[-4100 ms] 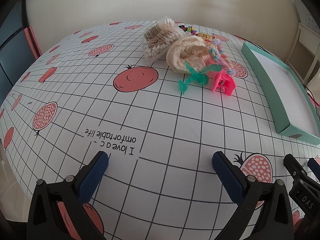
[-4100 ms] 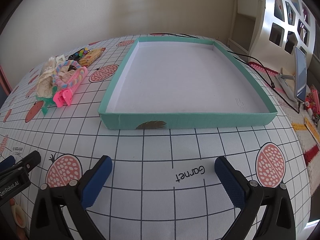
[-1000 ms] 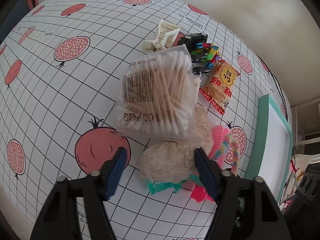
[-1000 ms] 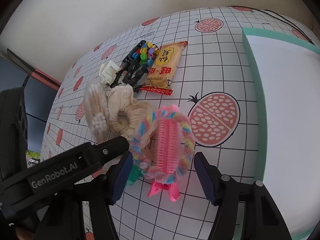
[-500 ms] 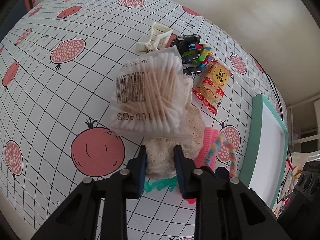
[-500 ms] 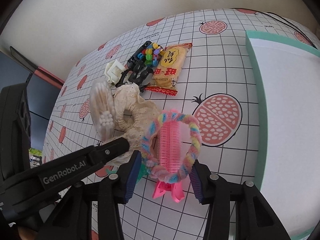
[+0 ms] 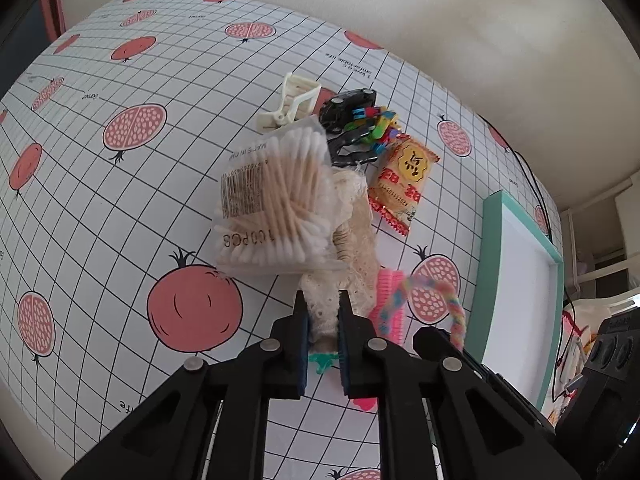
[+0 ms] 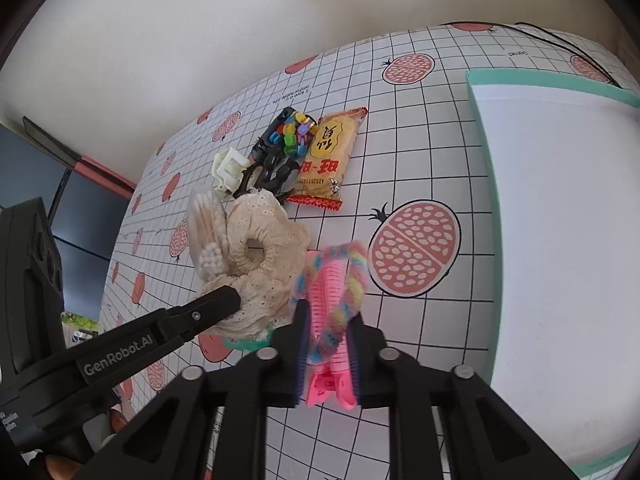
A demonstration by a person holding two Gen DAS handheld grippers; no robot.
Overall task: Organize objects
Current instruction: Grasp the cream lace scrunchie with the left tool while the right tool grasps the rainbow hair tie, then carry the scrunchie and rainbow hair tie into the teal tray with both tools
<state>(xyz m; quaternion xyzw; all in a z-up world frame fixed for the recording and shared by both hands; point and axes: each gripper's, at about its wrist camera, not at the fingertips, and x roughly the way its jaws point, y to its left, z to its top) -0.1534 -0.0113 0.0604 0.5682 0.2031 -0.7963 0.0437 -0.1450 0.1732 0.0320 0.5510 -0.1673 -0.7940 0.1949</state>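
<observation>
- Cream lace scrunchie (image 7: 352, 240) was clamped by the left gripper (image 7: 323, 344).
- Rainbow hair tie (image 8: 344, 280) and pink claw clip (image 8: 328, 292) were clamped by the right gripper (image 8: 328, 344).

We see a plain cream wall (image 8: 168, 40) behind a table under a white grid tablecloth (image 7: 132, 204) printed with red pomegranates. A black cable (image 8: 560, 42) trails across its far edge. Daylight falls evenly, softly.

Both wrist cameras are looking steeply down, close over the cluttered pile, the left one facing it from the tablecloth (image 7: 120, 208) side, the right one nearer the teal tray (image 8: 560, 200) (both are sharing the cream scrunchie (image 7: 352, 248) and rainbow tie (image 8: 352, 280)).
</observation>
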